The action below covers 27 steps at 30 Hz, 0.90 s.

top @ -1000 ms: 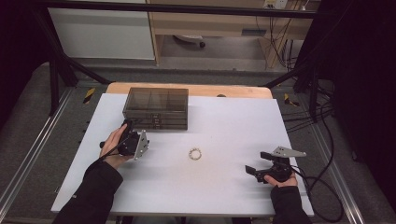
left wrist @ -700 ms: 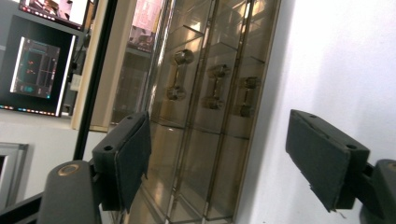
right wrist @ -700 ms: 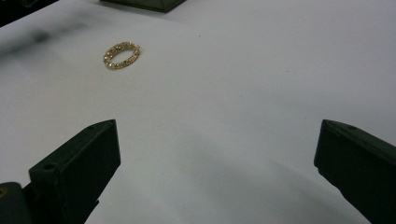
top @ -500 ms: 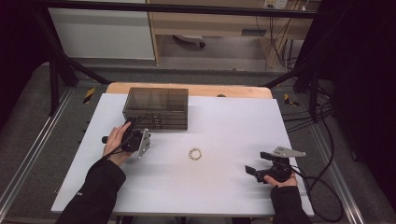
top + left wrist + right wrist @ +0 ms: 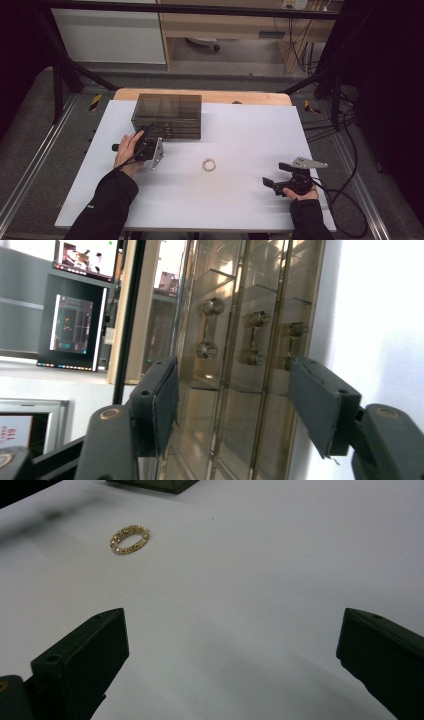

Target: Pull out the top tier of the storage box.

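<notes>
From the high view, the left gripper [image 5: 150, 145] sits at the front of the smoky drawer box [image 5: 167, 116], near its lower left corner, at about ten o'clock from the gold bracelet [image 5: 208, 164], which lies flat in mid-table; the right gripper [image 5: 280, 183] rests on the table at about four o'clock from the bracelet, well apart from it. The step in hand looks like opening a drawer, with the bracelet not yet picked up. In the left gripper view, the jaws stand spread, rolled on their side, framing the handles [image 5: 252, 337], whose long axes run along the drawer fronts, up and down in this turned view; the next move likely calls for advancing and closing on one bar. In the right gripper view, the jaws stand wide apart over bare table, with the bracelet [image 5: 129, 538] at eleven o'clock, its oval's long axis running from lower left to upper right.
</notes>
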Each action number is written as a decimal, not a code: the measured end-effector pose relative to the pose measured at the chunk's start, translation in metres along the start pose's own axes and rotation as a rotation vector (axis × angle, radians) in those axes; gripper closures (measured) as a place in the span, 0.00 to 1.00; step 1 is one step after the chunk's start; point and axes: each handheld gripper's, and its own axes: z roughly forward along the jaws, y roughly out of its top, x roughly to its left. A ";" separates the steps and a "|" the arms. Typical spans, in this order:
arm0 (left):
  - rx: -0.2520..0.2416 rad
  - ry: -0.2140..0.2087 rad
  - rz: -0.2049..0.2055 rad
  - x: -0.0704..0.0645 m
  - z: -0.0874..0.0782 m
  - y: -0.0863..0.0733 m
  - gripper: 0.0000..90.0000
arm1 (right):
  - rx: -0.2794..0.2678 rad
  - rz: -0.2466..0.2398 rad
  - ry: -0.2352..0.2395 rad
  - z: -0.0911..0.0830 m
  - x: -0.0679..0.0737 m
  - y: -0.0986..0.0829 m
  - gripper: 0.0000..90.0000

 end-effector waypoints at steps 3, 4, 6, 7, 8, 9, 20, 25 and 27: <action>-0.001 0.011 0.011 -0.001 0.002 0.001 0.44 | 0.000 -0.001 0.000 0.000 0.000 0.000 0.01; -0.002 0.015 0.011 -0.001 0.002 0.001 0.45 | 0.000 -0.001 0.000 0.000 0.000 0.000 0.01; -0.002 0.022 0.010 -0.001 0.003 0.001 0.47 | 0.000 -0.001 0.000 0.000 0.000 0.000 0.01; -0.005 0.028 0.009 -0.001 0.004 0.001 0.48 | 0.002 -0.003 0.001 0.000 0.000 0.000 0.01; -0.008 0.031 0.005 -0.002 0.004 0.001 0.49 | 0.000 -0.001 0.000 0.000 0.000 0.000 0.01; -0.008 0.032 0.004 -0.002 0.005 0.001 0.50 | 0.001 -0.002 0.000 0.000 0.000 0.000 0.01; 0.011 0.070 0.050 -0.004 0.012 0.001 0.58 | 0.001 -0.002 -0.001 0.000 0.000 0.000 0.01; 0.024 0.080 0.065 -0.006 0.015 0.002 0.61 | 0.001 -0.002 -0.002 0.000 0.000 0.000 0.01; 0.029 0.083 0.071 -0.006 0.016 0.002 0.61 | 0.000 -0.002 -0.002 0.000 0.000 0.000 0.01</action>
